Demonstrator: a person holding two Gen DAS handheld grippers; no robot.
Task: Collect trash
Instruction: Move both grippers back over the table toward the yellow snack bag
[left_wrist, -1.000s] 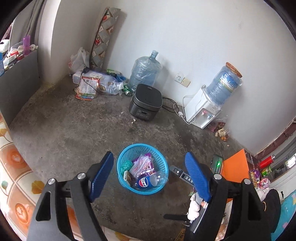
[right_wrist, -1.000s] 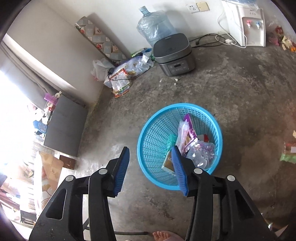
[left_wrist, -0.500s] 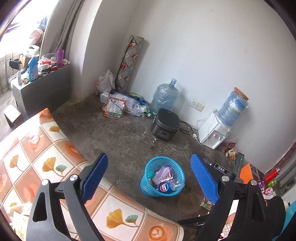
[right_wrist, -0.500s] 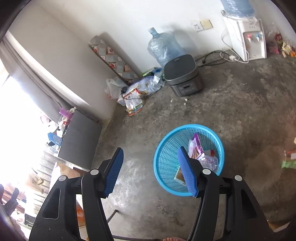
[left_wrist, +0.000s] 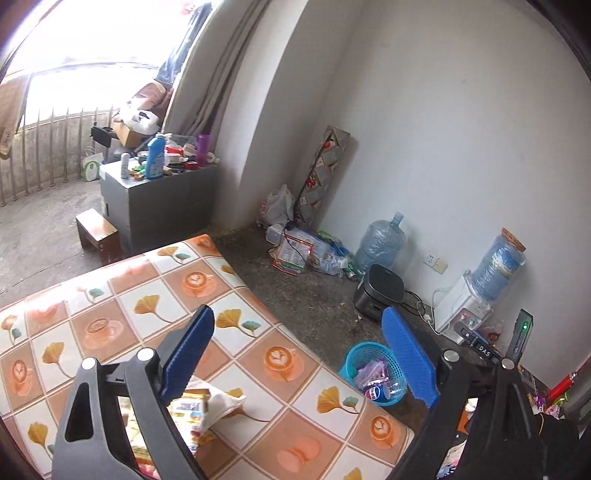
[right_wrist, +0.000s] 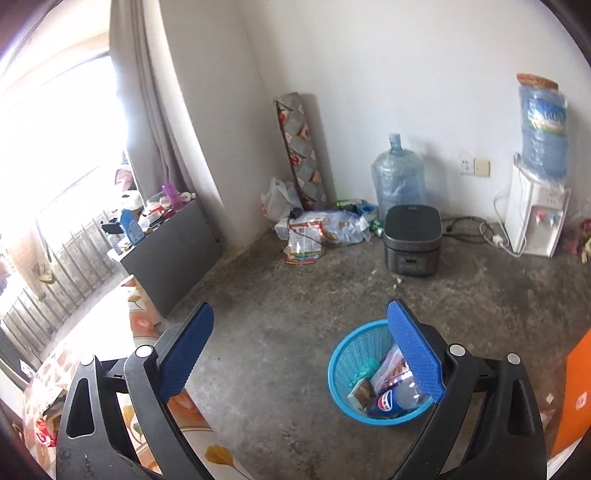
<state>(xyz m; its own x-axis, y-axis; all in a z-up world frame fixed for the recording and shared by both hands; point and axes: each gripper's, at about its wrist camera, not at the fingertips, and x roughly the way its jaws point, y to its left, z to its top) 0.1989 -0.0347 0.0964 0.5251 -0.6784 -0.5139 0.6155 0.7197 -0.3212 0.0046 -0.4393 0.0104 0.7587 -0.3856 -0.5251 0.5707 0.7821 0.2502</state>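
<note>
A blue mesh basket (right_wrist: 345, 363) stands on the concrete floor, holding a Pepsi bottle (right_wrist: 389, 400) and several wrappers. The left wrist view shows the basket (left_wrist: 356, 356) small, beyond the table's edge. My right gripper (right_wrist: 299, 352) hangs above and before the basket, its jaws opening with nothing between them. My left gripper (left_wrist: 299, 358) stands open and empty over the table with the leaf-patterned cloth (left_wrist: 155, 295). On that table, under the left finger, lie a yellow-white packet (left_wrist: 188, 408) and a crumpled tissue (left_wrist: 221, 400).
A dark rice cooker (right_wrist: 412, 240), a water jug (right_wrist: 397, 177) and a water dispenser (right_wrist: 535, 218) line the far wall. Bags and packets (right_wrist: 317, 229) fill the corner. A grey cabinet (left_wrist: 166, 199) with bottles and a wooden stool (left_wrist: 98, 234) stand left; an orange box (right_wrist: 572, 387) right.
Both grippers rose and drew back from the basket. The left one swung left until the patterned table filled its view. The right jaws spread much wider; the left widened a little.
</note>
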